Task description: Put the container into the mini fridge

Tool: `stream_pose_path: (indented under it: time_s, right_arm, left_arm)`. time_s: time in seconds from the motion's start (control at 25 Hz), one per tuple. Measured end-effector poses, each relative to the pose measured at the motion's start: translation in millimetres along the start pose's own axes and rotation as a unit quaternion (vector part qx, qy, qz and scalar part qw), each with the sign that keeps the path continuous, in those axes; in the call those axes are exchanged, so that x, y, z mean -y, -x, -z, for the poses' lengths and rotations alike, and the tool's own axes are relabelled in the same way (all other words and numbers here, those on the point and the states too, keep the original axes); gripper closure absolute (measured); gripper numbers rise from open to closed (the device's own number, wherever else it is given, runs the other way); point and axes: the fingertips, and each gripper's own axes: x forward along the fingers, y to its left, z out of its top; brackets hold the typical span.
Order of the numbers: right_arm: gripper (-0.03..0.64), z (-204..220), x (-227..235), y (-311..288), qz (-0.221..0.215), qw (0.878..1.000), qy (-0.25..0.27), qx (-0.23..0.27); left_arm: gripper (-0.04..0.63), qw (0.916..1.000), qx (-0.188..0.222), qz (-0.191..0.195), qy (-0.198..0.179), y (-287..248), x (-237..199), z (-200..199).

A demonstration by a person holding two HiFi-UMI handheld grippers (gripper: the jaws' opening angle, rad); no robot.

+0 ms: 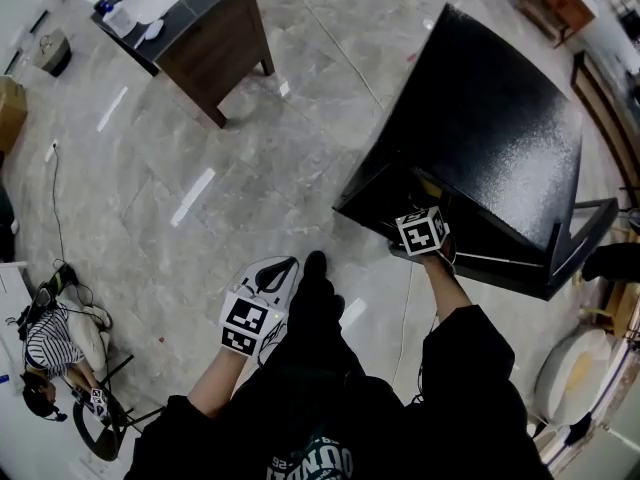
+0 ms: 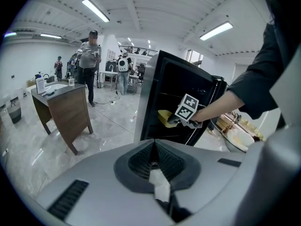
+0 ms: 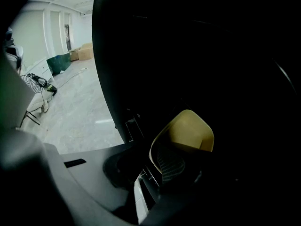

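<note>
The right gripper reaches into the open black fridge, its fingers clamped on the near rim of the yellow container. The container sits tilted inside the dark compartment, low and near the front opening. The left gripper hangs by the person's leg, well apart from the fridge, with its fingers pressed together on nothing. A wooden desk stands farther off across the tile floor.

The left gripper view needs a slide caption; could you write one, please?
Right gripper holds the yellow container inside the open black mini fridge.
</note>
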Motion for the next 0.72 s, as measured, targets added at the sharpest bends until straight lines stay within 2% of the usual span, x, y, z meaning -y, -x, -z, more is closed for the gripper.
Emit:
stream_pose_path:
  time_s: [0.12,0.6,0.72]
  right_arm:
    - [0.572,-3,-3,11,0.006,1.0,-0.012,0.016]
    - [0.581,12,-38,68,-0.017,0.997,-0.05,0.064]
    - [0.581,13,-41,86,-0.019,0.993,-0.081,0.084]
  left_arm:
    - [0.581,1.0,0.004,0.004,-0.005,0,6,-3]
    - [0.581,0.9987,0.022,0.027,-0.037,5,39,-18]
    - [0.581,0.9981,0.028,0.031,-0.046,7,46,-24]
